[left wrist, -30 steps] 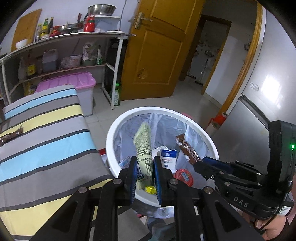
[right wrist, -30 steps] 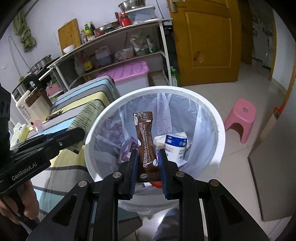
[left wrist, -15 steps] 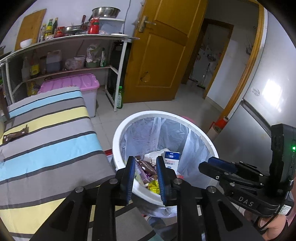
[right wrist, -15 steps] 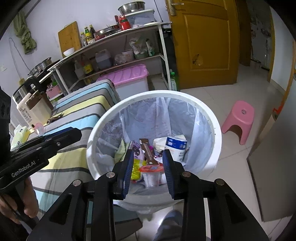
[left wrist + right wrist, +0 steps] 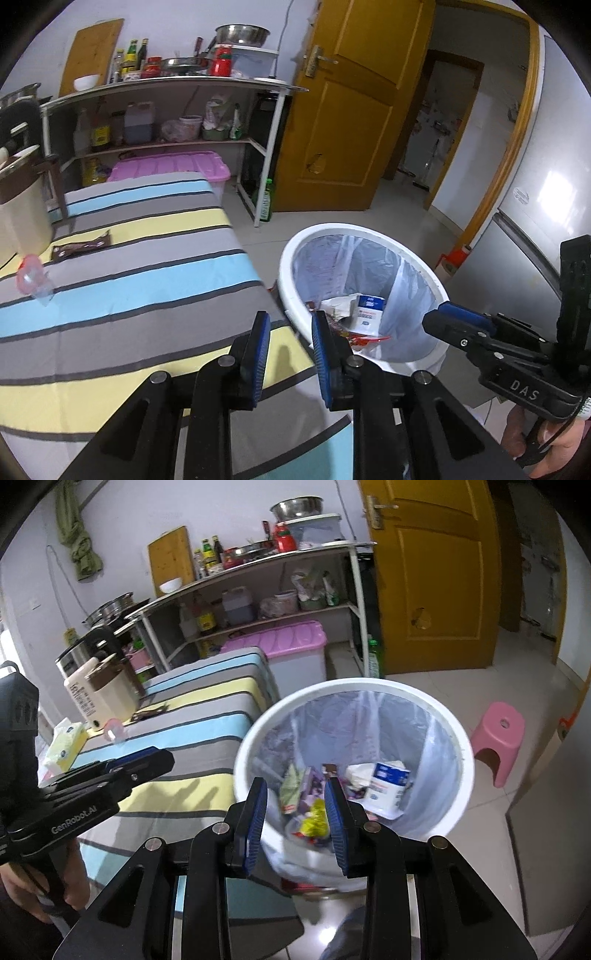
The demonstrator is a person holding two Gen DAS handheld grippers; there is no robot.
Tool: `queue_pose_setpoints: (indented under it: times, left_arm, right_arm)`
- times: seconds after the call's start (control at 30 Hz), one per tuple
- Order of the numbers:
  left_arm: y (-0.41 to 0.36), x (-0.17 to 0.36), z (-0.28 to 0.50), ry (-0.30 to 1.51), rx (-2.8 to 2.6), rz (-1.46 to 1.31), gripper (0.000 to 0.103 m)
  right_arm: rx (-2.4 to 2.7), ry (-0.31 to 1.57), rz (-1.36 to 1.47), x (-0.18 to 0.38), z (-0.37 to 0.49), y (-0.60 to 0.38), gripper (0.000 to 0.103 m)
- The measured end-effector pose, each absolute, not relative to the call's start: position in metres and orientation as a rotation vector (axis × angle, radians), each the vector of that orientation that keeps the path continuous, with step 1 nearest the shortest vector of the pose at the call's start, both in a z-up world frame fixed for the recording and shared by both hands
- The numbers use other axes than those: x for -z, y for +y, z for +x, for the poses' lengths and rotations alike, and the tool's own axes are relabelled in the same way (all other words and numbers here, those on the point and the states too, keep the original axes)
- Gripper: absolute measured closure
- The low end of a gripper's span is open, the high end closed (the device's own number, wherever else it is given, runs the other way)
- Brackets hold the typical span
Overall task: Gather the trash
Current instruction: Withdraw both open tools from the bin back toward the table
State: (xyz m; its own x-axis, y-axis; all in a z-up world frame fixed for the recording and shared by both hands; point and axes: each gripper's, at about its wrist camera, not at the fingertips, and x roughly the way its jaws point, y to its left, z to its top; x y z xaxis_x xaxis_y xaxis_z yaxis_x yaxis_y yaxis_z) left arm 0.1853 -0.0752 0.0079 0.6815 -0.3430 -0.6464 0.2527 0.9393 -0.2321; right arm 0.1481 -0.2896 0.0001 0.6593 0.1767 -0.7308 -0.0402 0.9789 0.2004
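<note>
**Operator:** Now that both tools are empty, I've got the left gripper (image 5: 287,345) over the striped table edge and the right gripper (image 5: 297,821) over the bin (image 5: 466,771). Both sets of jaws have just been opening and stand apart with nothing between them.

**Partner:** What's left?

**Operator:** A brown wrapper (image 5: 81,246) lying flat near the far side of the tablecloth (image 5: 147,280), long axis running left to right in my left view, and a crumpled clear-and-red piece (image 5: 31,278) nearer me.

**Partner:** Risks?

**Operator:** I think a flat wrapper could make my pads pinch cloth too and drag it. The clear piece looks light and may skid away.
</note>
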Motion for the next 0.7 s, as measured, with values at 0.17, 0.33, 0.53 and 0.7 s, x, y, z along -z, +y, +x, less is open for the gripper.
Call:
queue_pose_setpoints:
  times: [0.17, 0.33, 0.53, 0.7]
  left_arm:
    - [-0.058, -0.008, 0.174, 0.747, 0.300, -0.139, 0.080]
    - [-0.038, -0.008, 0.164, 0.742, 0.260, -0.157, 0.080]
    - [-0.017, -0.005, 0.155, 0.742, 0.200, -0.168, 0.080]
    - [0.006, -0.002, 0.149, 0.745, 0.149, -0.183, 0.080]
  right_arm:
    - [-0.178, 0.840, 0.163, 0.000, 0.145, -0.270, 0.070]
    - [-0.233, 0.849, 0.148, 0.002, 0.145, -0.249, 0.070]
    - [-0.283, 0.853, 0.134, 0.003, 0.147, -0.231, 0.070]
    - [-0.315, 0.852, 0.128, 0.003, 0.151, -0.219, 0.065]
